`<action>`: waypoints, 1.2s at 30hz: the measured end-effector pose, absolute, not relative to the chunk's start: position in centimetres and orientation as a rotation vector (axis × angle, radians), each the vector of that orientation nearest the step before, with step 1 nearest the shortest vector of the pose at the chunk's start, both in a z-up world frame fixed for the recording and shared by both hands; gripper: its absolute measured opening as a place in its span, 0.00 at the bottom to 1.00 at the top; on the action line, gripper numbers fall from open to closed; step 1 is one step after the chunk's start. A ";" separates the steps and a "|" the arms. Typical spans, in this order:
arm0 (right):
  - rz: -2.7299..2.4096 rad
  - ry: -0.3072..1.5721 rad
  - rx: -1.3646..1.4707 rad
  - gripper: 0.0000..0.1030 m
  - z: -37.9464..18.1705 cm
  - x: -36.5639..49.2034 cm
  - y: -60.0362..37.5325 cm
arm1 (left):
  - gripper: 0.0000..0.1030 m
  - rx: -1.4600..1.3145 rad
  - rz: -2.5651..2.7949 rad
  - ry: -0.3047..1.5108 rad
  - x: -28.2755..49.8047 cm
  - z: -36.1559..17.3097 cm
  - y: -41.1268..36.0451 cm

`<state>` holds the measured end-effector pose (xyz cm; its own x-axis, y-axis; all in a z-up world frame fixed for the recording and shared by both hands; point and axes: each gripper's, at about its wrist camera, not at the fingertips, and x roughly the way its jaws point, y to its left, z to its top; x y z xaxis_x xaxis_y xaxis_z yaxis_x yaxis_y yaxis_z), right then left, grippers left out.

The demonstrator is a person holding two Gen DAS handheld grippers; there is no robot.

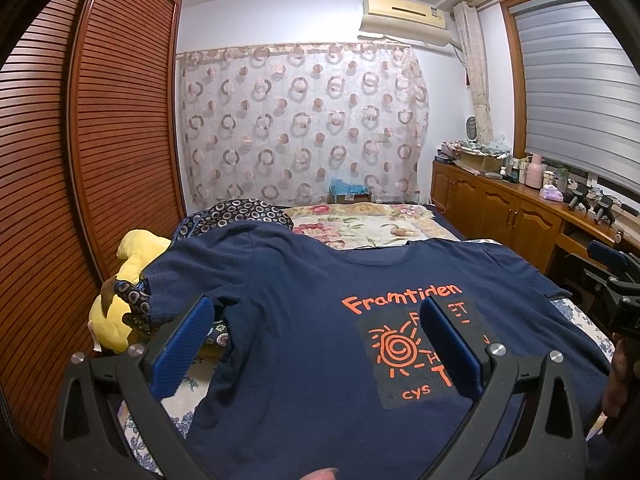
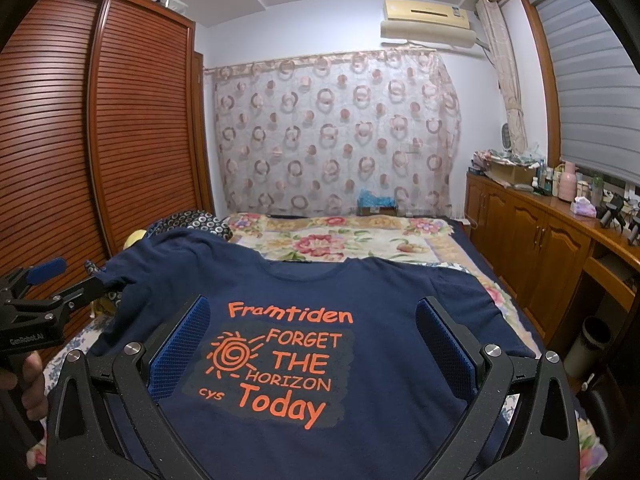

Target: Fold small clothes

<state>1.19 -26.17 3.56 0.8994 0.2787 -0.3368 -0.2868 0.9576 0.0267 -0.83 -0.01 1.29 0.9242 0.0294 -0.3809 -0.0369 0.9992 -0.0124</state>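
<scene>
A navy T-shirt (image 1: 304, 320) with an orange sun print lies flat, face up, on the bed; it also shows in the right wrist view (image 2: 380, 300). My left gripper (image 1: 316, 312) is open and empty, held above the shirt's left half, near its left sleeve. My right gripper (image 2: 312, 312) is open and empty above the shirt's printed chest. The right gripper also shows at the right edge of the left wrist view (image 1: 616, 280). The left gripper shows at the left edge of the right wrist view (image 2: 44, 288).
A yellow plush toy (image 1: 128, 280) and a dark patterned cloth (image 1: 244, 212) lie at the shirt's left. A floral blanket (image 2: 340, 236) covers the far bed. A slatted wardrobe (image 1: 100, 140) stands left; a wooden cabinet (image 2: 532, 236) with clutter stands right.
</scene>
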 end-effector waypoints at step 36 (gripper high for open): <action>0.295 0.342 -0.022 1.00 3.4 1.1 -26.6 | 1.00 -0.008 0.041 0.372 -1.4 1.9 -0.1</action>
